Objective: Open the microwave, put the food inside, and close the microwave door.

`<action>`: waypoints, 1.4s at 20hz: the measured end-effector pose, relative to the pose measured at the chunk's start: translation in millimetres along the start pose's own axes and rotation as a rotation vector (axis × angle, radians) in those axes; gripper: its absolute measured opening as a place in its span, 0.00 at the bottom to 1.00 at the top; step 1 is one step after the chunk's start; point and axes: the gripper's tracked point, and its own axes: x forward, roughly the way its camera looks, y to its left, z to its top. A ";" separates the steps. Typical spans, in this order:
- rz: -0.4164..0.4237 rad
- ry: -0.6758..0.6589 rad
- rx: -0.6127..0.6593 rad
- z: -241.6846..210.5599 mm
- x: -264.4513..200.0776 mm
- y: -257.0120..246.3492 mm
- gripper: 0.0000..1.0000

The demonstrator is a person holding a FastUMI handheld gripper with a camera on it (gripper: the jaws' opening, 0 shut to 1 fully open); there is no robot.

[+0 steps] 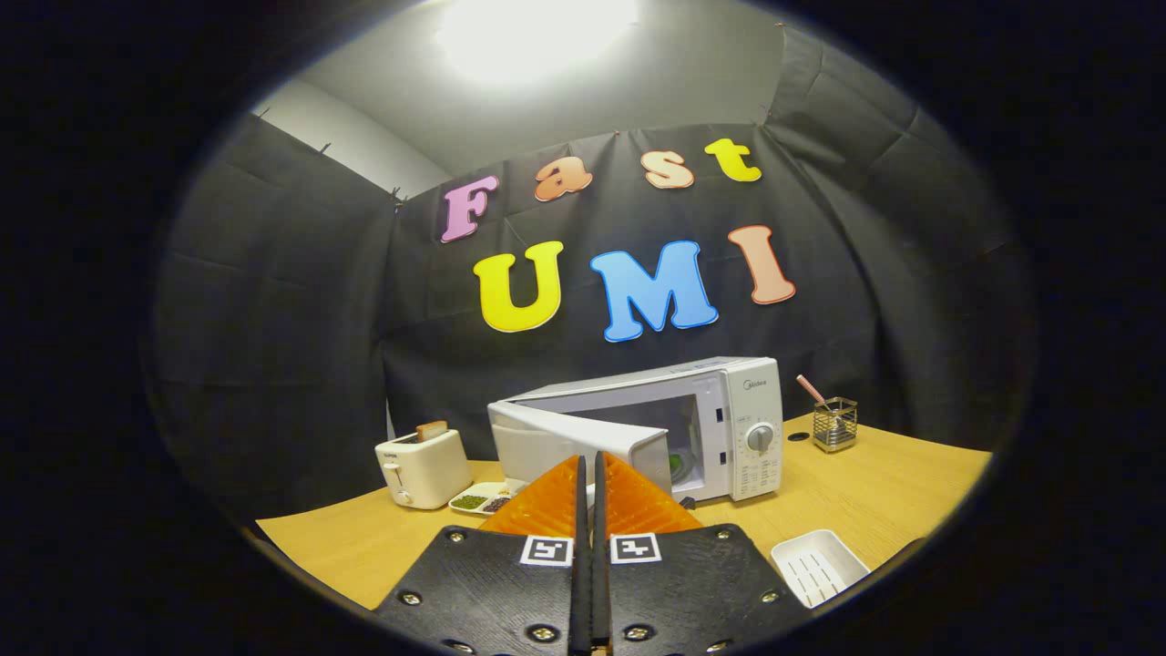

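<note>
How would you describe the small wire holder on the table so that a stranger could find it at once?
Start at the white microwave on the wooden table, beyond the gripper, whose fingers are closed together on nothing. On the side of its dial, apart from it, stands the wire holder. Unlike the white things around it, it is a see-through metal cage with a pink stick leaning out.

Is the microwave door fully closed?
No. The microwave door stands partly open, just beyond the shut gripper, with something green showing inside.
</note>
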 end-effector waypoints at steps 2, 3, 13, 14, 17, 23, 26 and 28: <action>-0.029 0.007 -0.007 2.2 12.7 -15.9 0.01; -0.047 0.010 -0.008 1.2 17.2 -24.8 0.01; -0.135 0.049 0.017 7.8 80.1 -87.4 0.01; -0.145 0.047 0.001 7.6 88.8 -92.2 0.01; -0.140 0.056 -0.020 7.4 114.3 -103.9 0.01; -0.104 0.097 -0.073 2.4 165.6 -119.6 0.01; -0.057 0.171 -0.026 -23.6 180.7 -112.9 0.01; -0.034 0.207 0.014 -39.7 187.9 -110.4 0.01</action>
